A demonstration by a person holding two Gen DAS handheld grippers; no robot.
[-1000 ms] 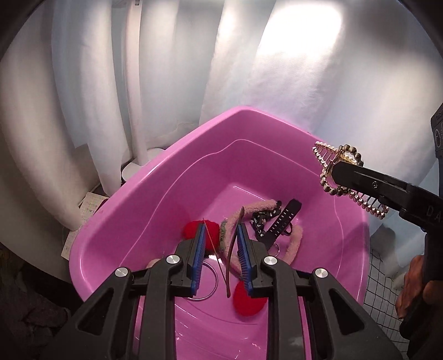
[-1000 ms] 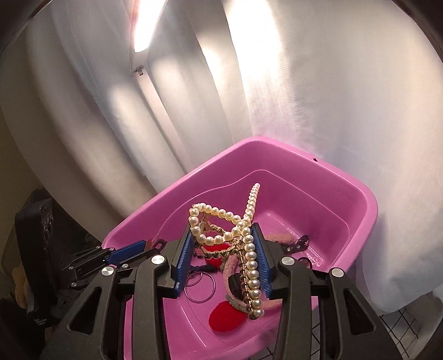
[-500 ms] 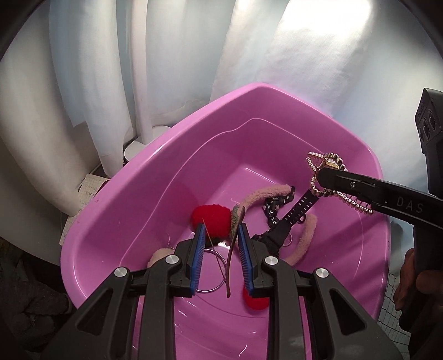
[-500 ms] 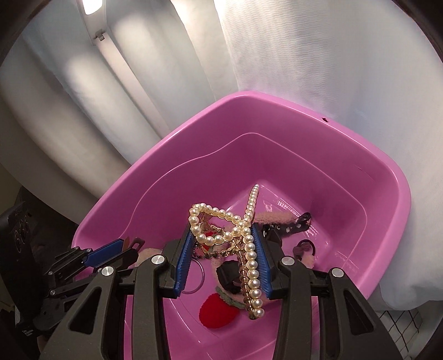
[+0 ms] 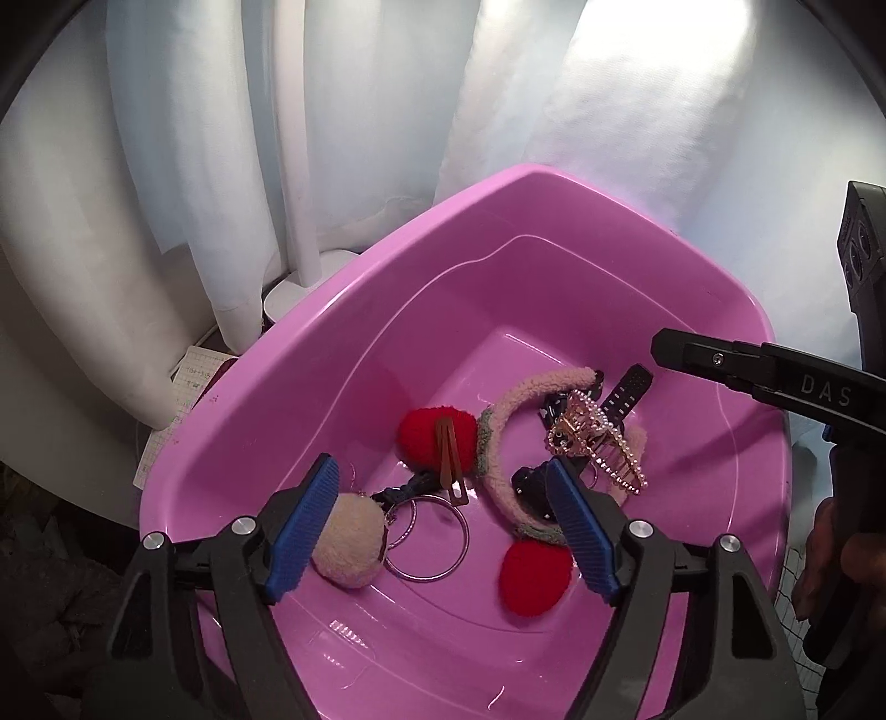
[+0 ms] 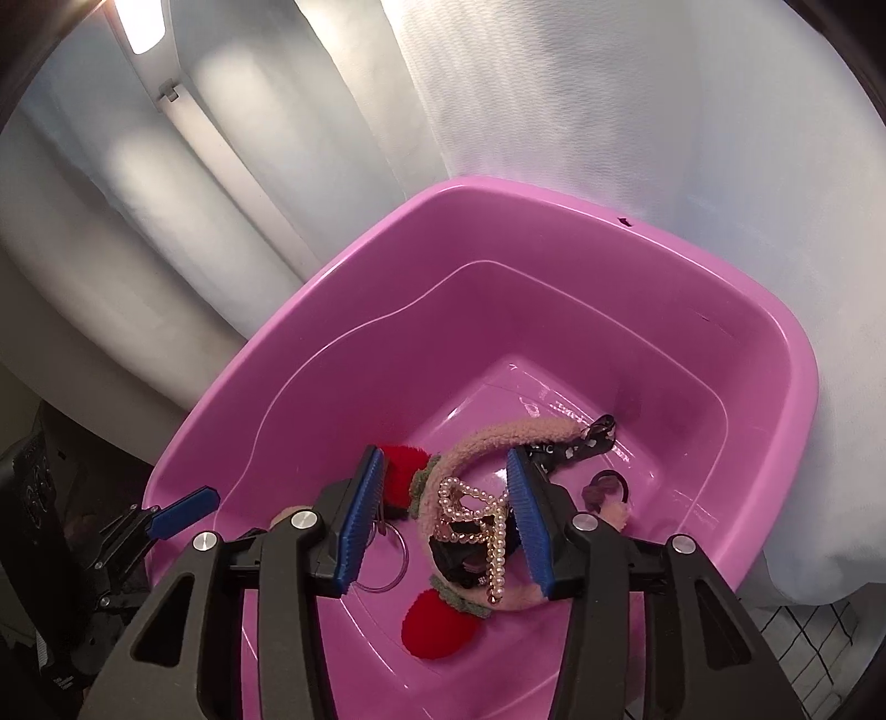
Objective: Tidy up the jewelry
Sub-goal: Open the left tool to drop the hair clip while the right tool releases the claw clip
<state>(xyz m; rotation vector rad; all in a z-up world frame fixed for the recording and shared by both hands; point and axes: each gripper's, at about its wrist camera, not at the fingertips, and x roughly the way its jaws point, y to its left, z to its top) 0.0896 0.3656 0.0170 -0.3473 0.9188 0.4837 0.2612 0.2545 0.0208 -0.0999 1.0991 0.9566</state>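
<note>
**Count of items in the pink tub**

One pink plastic tub [image 5: 354,310] holds the jewelry. Inside lie two red pom-poms [image 5: 426,437], one beige pom-pom [image 5: 349,548], one fuzzy pink headband [image 5: 531,387], one pearl hair claw [image 5: 603,443], one brown snap clip [image 5: 451,465], one silver ring hoop [image 5: 437,543] and one black strap [image 5: 626,390]. Two grippers hover above, the left gripper [image 5: 443,526] and the right gripper [image 6: 443,520], both spread wide and empty.

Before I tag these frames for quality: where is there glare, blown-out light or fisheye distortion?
Left wrist view: the white curtain is blown out at upper right, small glints on the pink tub floor, dark vignette corners. Right wrist view: a bright lamp clips at top left, the tub rim bows from fisheye; items stay sharp.
</note>
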